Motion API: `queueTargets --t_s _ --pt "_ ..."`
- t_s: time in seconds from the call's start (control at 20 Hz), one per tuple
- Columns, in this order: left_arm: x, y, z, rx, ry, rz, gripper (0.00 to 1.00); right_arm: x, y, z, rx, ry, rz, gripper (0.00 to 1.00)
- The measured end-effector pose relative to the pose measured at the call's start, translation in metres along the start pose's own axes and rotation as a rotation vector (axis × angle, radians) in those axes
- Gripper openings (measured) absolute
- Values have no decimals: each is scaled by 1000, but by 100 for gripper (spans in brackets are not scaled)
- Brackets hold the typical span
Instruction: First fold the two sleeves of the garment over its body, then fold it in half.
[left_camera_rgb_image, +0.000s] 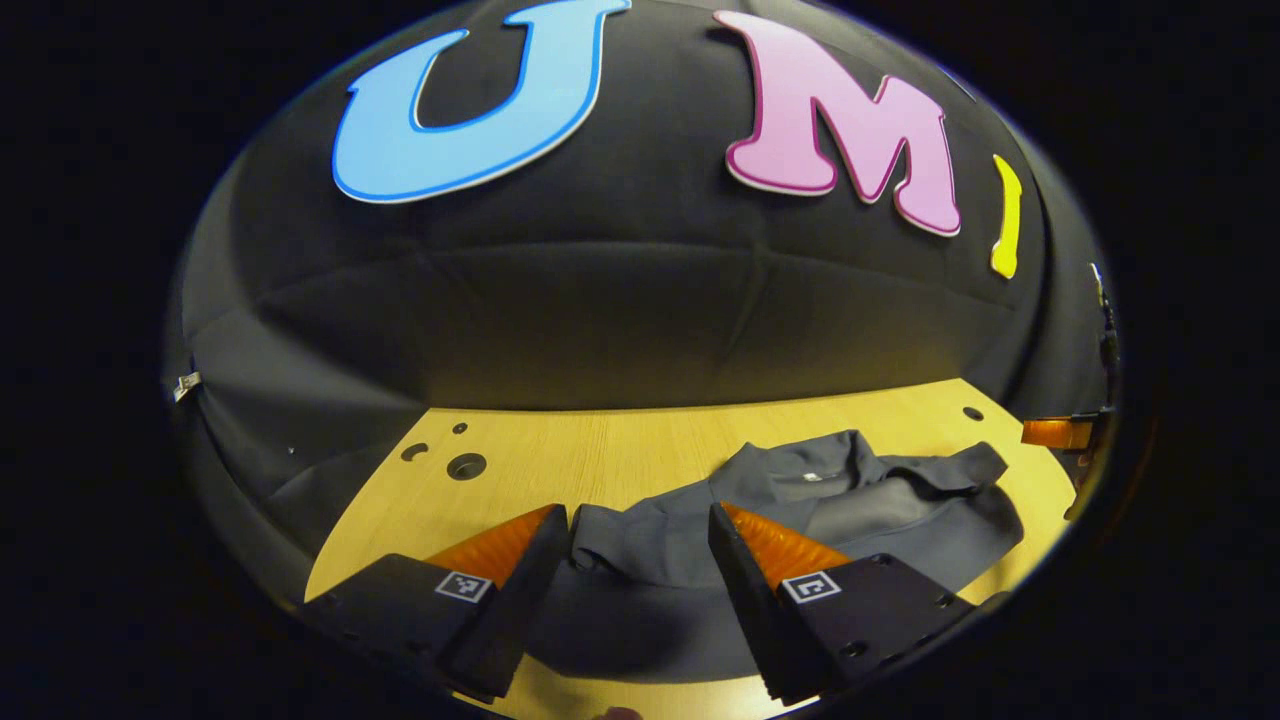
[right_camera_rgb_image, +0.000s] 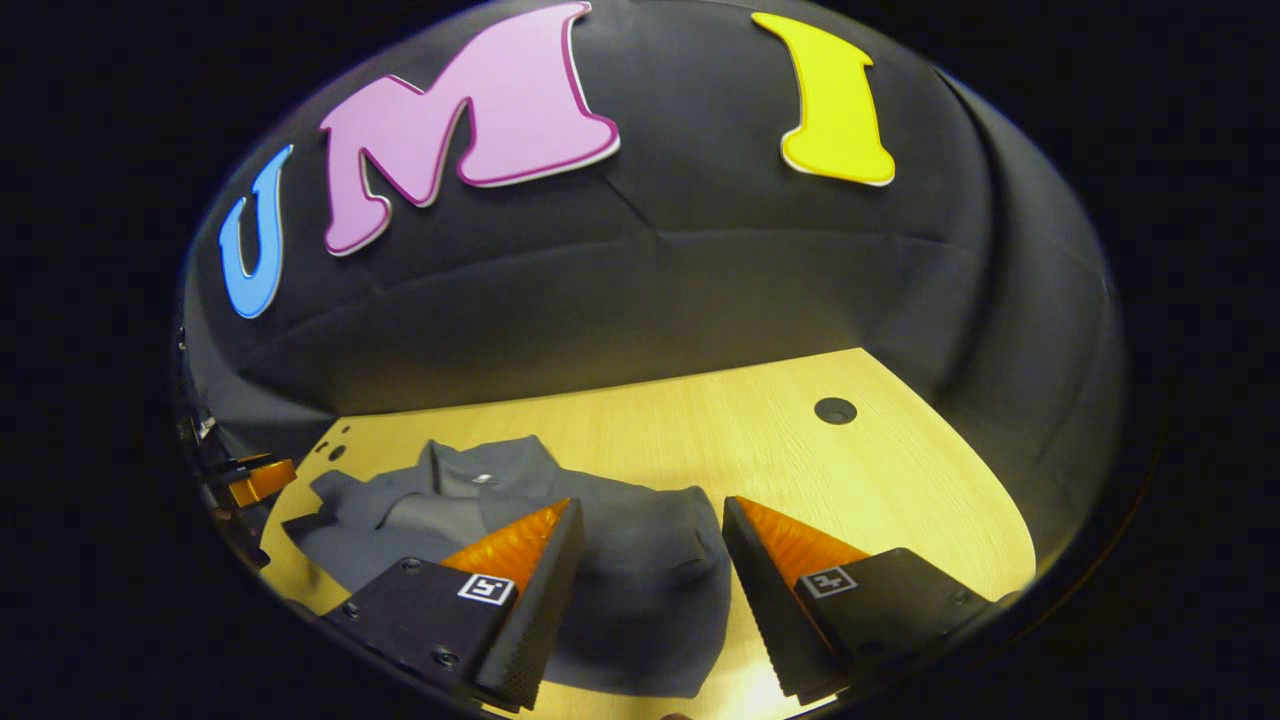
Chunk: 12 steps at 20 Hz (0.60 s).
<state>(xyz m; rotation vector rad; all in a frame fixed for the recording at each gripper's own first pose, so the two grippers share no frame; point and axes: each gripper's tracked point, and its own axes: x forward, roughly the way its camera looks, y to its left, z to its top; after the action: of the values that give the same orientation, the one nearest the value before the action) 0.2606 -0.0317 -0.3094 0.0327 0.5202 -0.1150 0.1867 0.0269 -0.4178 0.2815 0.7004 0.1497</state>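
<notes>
I hold the left gripper (left_camera_rgb_image: 638, 535) and the right gripper (right_camera_rgb_image: 650, 530) spread wide and grasping nothing, both hovering over the grey garment (right_camera_rgb_image: 640, 570) that lies rumpled on the wooden table (right_camera_rgb_image: 900, 470), collar toward the wall.

In the left gripper view, the left gripper's (left_camera_rgb_image: 638, 520) fingers (left_camera_rgb_image: 530, 570) cover parts of the grey garment (left_camera_rgb_image: 900, 510), and its near hem is lost between them in shadow. In the right gripper view, the right gripper's (right_camera_rgb_image: 648, 515) fingers (right_camera_rgb_image: 540, 580) hide the garment's near left part. The other gripper (right_camera_rgb_image: 255, 480) is cut off at the view's left edge. The small label at the collar (right_camera_rgb_image: 482, 478) is too small to tell.
</notes>
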Motion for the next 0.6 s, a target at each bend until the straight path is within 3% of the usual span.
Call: queueTargets --t_s 0.6 --pt "-138 -28 35 -36 -112 -61 90 -129 53 19 8 -55 101 88"
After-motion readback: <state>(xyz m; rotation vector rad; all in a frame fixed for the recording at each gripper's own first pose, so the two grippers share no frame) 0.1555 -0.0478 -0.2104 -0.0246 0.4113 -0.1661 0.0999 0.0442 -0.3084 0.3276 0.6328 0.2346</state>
